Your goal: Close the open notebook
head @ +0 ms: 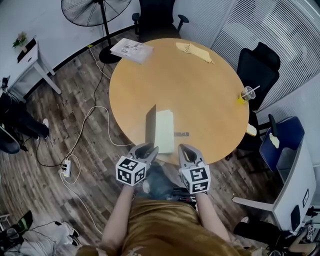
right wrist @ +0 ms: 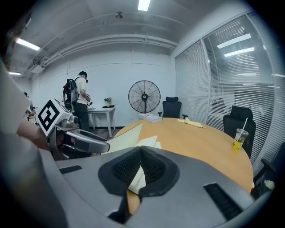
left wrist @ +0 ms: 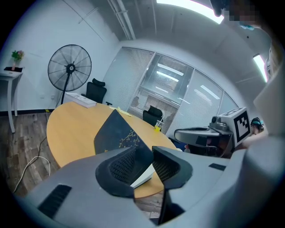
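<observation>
The notebook lies near the front edge of the round wooden table. Its cream pages lie flat and its dark left cover stands nearly upright. In the left gripper view that cover is black with a gold pattern. Its near corner sits between the jaws of my left gripper, which is open, with white pages showing in the gap on the right. In the head view the left gripper is at the cover's near end. My right gripper hovers by the notebook's near right corner. Its tips meet, with cream pages beyond and below them.
A stack of papers and a yellow cloth lie at the table's far side, and a cup with a straw at its right edge. Office chairs ring the table. A standing fan, floor cables and a standing person are to the left.
</observation>
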A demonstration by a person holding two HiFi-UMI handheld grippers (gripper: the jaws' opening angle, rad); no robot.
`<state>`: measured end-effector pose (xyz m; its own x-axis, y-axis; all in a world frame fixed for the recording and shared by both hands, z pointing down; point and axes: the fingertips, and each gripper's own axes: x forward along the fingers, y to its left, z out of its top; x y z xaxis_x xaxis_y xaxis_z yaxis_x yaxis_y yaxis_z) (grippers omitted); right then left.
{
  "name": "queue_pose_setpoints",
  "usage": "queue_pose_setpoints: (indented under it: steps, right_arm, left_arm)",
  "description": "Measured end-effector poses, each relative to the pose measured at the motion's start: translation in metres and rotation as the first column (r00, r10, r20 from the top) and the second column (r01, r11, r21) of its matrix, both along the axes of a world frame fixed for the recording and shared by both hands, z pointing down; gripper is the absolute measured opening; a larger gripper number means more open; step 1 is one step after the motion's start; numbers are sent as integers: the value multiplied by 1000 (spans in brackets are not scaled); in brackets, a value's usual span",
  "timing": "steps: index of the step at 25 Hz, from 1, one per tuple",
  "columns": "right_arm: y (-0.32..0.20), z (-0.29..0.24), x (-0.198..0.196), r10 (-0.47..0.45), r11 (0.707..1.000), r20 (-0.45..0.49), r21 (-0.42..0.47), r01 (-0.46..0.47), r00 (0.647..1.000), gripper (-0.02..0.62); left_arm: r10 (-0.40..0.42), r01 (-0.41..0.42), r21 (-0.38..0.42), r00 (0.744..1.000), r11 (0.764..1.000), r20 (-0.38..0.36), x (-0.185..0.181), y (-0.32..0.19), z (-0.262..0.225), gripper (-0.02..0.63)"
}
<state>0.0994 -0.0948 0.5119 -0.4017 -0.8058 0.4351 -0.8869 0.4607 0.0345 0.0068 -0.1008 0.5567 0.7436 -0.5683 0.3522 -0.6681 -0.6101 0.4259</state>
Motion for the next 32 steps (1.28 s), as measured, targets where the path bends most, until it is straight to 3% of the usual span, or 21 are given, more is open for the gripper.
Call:
queue_pose_setpoints:
  steps: [15, 32]
  right_arm:
    - [-10, 17, 19, 25, 999, -11, -44, -26, 1000, 12]
    - [-13, 27, 32, 36, 997, -11, -67, -36, 999, 12]
  left_arm:
    - [122, -122, -8, 991, 993, 54, 38, 4, 11, 158]
    - [205, -209, 14, 967, 978, 149, 54, 7, 21, 163]
